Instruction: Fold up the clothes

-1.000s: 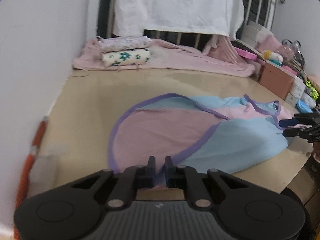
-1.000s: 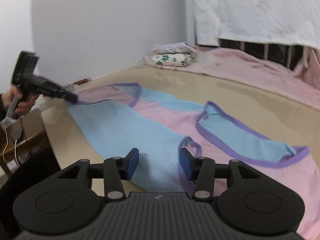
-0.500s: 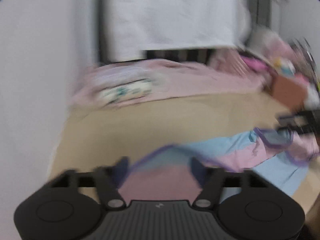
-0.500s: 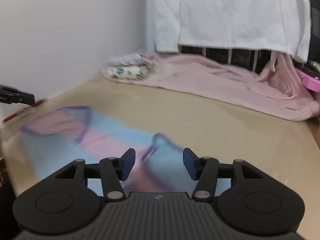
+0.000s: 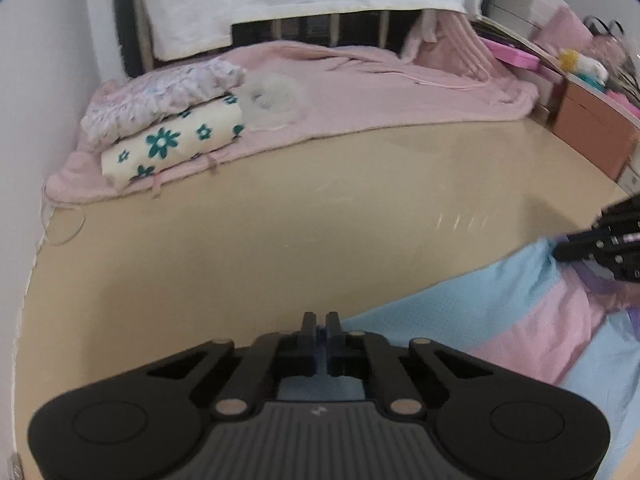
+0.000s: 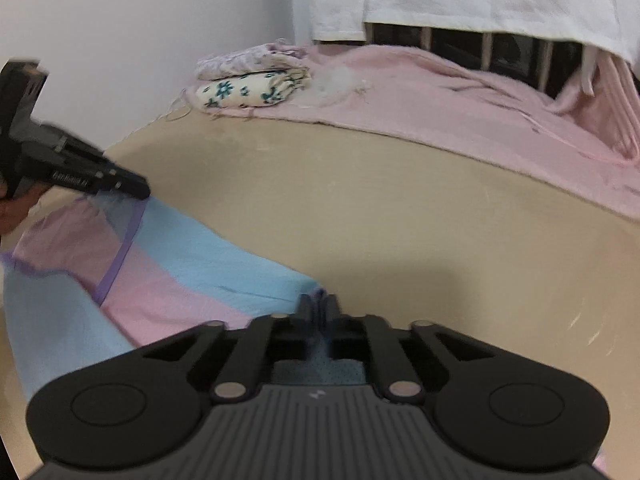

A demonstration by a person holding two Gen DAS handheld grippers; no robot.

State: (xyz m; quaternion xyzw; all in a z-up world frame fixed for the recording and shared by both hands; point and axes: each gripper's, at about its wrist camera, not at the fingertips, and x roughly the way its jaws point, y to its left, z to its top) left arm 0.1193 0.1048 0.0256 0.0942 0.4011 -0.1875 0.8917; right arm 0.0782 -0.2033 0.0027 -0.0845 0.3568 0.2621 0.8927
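Left gripper [image 5: 320, 326] and right gripper [image 6: 319, 306] each clamped on garment [image 6: 168, 280] edge (blue-pink mesh). Carry both corners level, cloth taut, over the table [image 5: 240, 232].

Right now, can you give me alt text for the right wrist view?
The right gripper, jaws shut, pinches the blue, pink and purple-trimmed garment on the beige table. The left gripper grips its far end; folded clothes sit beyond.

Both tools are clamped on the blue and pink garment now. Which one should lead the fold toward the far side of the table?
Neither clearly. The left tool and right tool each pinch an edge of the garment, with bare table ahead of both, so probably carry them forward together.
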